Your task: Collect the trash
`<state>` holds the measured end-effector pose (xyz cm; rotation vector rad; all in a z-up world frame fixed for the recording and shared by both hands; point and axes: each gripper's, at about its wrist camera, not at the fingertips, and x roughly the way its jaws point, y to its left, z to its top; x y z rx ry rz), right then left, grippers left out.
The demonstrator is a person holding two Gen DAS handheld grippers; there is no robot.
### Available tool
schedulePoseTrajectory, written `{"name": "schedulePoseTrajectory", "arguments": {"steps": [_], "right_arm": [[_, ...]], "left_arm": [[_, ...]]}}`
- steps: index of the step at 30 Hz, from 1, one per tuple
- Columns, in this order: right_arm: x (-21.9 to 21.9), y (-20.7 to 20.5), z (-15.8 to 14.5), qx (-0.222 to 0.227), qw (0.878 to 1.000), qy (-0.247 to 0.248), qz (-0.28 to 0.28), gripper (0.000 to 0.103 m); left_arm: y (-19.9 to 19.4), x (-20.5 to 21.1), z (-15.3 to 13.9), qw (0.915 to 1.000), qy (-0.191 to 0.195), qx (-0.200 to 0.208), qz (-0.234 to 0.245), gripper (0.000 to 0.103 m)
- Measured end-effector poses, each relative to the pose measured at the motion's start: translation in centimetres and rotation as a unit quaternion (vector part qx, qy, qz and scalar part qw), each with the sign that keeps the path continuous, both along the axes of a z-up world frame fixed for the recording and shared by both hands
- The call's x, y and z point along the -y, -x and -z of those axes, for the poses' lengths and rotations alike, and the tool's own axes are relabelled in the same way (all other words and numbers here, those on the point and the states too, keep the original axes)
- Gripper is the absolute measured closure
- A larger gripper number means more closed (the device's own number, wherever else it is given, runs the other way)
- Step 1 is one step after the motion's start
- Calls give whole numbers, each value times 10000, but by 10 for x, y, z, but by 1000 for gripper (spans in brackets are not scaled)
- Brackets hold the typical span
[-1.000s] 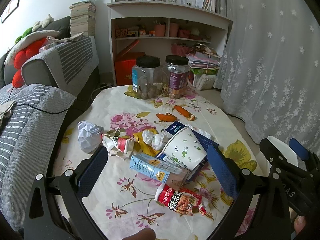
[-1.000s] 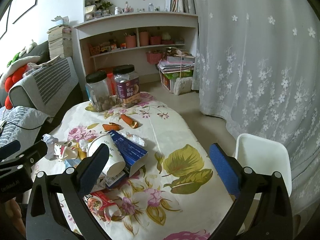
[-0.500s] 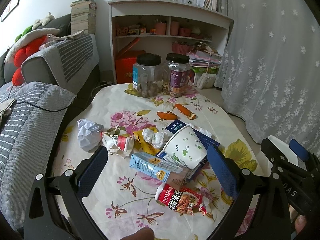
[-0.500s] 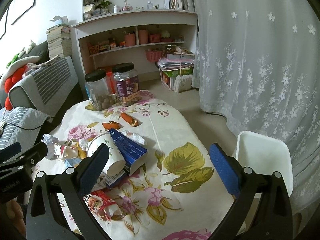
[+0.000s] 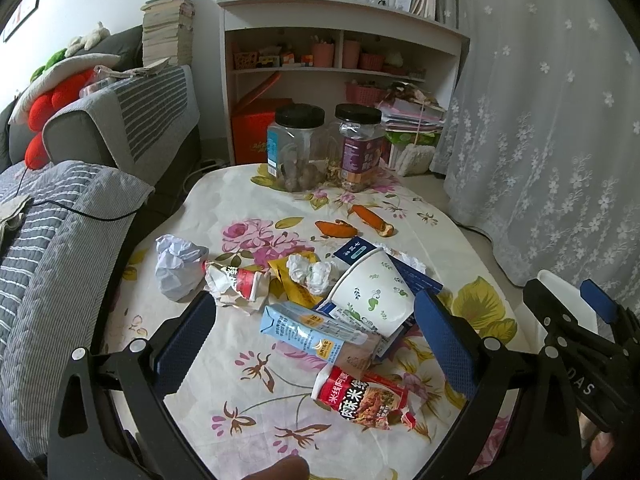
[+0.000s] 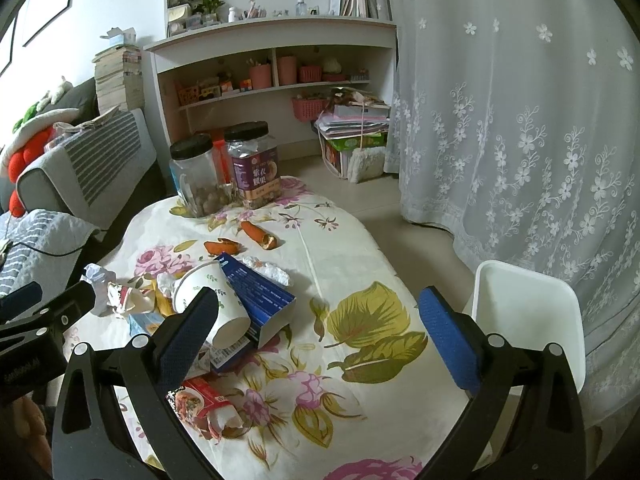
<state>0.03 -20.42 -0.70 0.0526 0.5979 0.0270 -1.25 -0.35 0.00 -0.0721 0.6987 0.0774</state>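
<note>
Both grippers hover over the near edge of the table (image 5: 224, 196), each with its jaws spread wide and holding nothing: the left gripper (image 5: 316, 332) above the litter, the right gripper (image 6: 318, 330) toward the right edge. The trash lies mid-table: a paper cup (image 5: 374, 296) on its side, a carton (image 5: 308, 330), crumpled paper (image 5: 176, 266), a snack wrapper (image 5: 362, 396). A white bin (image 6: 528, 320), seemingly empty, stands just beside the right edge.

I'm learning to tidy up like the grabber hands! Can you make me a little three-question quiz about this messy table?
1. True or false: the paper cup lies on its side.
2. How many black-lidded jars stand at the table's far end?
3. What sits beside the table, past the right gripper: A) white bin, B) blue bucket, C) cardboard box?

Key: 1 true. 2 two: a clear jar and a purple-labelled jar. 3 A.
</note>
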Motion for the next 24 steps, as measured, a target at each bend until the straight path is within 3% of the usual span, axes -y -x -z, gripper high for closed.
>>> {"name": "schedulePoseTrajectory", "arguments": {"steps": [6, 13, 17, 21, 24], "right_arm": [[-1, -2, 6, -163, 9999, -2, -37, 7], [-6, -14, 27, -830, 9962, 86, -231, 7], [-11, -22, 29, -1151, 9923, 182, -428, 7], [-9, -34, 28, -1308, 9899, 166, -519, 7], [-6, -40, 33, -1442, 9884, 28, -466, 7]], "left_arm": [[-9, -7, 12, 9996, -42, -282, -68, 7], [-31, -23, 47, 9913, -52, -1295, -214, 7], [-52, -47, 61, 9825, 84, -1843, -255, 7], [-75, -80, 59, 9782, 230, -2004, -486, 7], [-94, -110, 64, 9723, 632, -2146, -673, 7]]}}
